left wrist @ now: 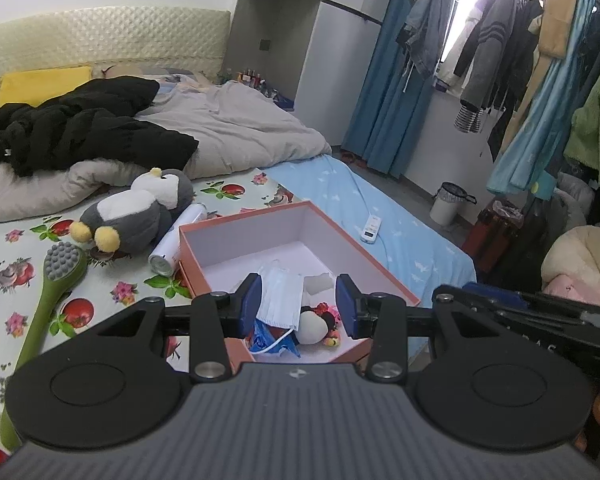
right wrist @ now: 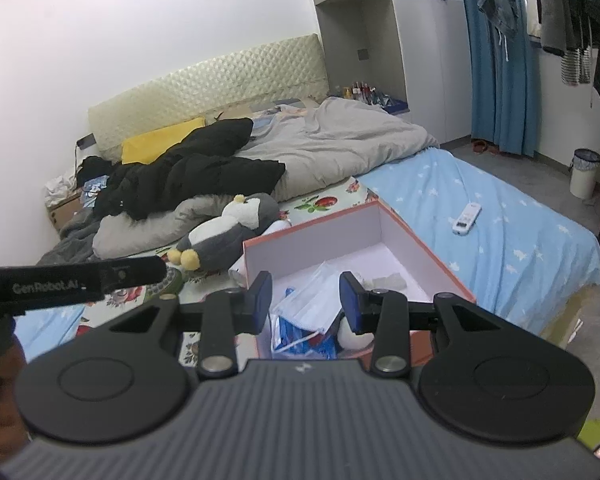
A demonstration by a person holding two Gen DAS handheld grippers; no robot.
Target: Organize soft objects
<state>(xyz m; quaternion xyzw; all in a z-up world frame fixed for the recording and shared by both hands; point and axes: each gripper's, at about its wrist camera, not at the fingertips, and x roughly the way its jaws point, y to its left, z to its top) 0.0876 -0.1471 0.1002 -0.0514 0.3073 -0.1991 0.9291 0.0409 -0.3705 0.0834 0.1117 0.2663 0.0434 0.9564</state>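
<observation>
Closest to us, the left tool [left wrist: 300, 304] hangs over the near end of the orange box [left wrist: 380, 268], its blue pads spread apart with nothing pinched between them. Our right tool [right wrist: 306, 298] hovers over the same box, also parted and empty. Down in the box we see a white face mask [left wrist: 280, 300], a blue packet [left wrist: 266, 340] mostly buried under it, and a small plush toy [left wrist: 320, 322] half hidden by the tools' bodies; print on the packet is too covered to read. On the bed's floral sheet [left wrist: 236, 192] just left of the box lie a grey penguin plush [left wrist: 140, 212], a white spray can [left wrist: 176, 240] partly behind the box wall, and a green brush [left wrist: 56, 284] cut off below. In the right wrist view, the other tool's side reads "GenRobot.AI". A remote [right wrist: 466, 219] rests on the blue sheet [right wrist: 520, 232], its label unreadable.
</observation>
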